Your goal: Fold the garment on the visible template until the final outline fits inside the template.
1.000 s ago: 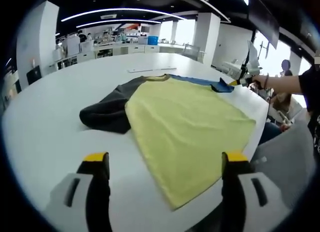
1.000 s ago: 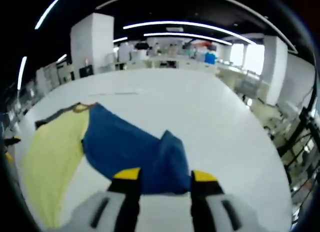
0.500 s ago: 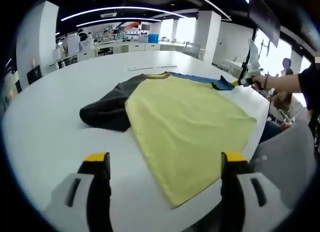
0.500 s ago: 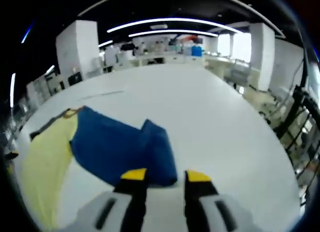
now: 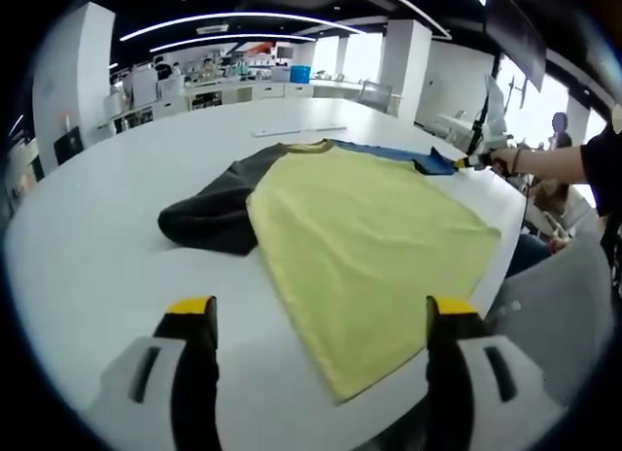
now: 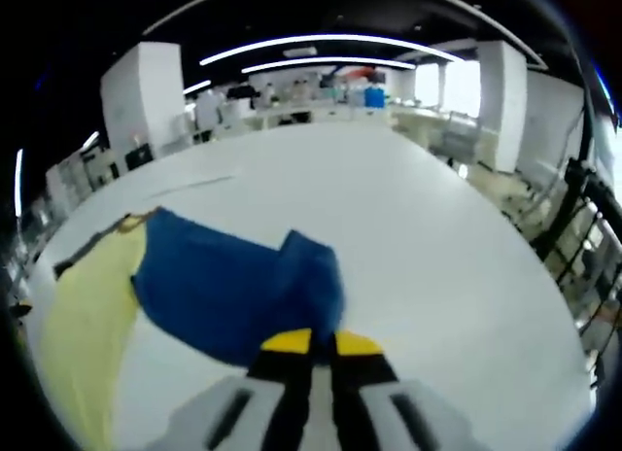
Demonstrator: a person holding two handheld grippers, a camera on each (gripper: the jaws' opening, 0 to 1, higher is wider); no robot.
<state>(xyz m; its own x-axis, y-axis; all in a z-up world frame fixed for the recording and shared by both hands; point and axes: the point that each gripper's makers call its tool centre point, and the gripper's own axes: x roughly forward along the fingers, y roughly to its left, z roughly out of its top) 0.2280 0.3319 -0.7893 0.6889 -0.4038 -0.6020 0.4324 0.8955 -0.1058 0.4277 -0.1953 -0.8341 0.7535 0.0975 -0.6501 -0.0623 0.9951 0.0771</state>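
I see the white bench [image 5: 87, 266] carrying the garment [image 5: 369, 247], spread flat ahead of my left tool [image 5: 311, 320], whose jaws hang wide apart over nothing. My right tool [image 6: 311, 344] is clenched on the blue sleeve [image 6: 243, 291], whose length runs away to its left toward the yellow body, so the right is the nearer hand for folding it inward.

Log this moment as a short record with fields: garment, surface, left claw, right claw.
garment: shirt lying spread out, yellow body, dark sleeve, blue sleeve
surface: white table
left claw: left claw open, holding nothing, above the table edge short of the shirt's near corner
right claw: right claw shut on the blue sleeve's folded end, jaws nearly together
template: no outline can be made out on the table
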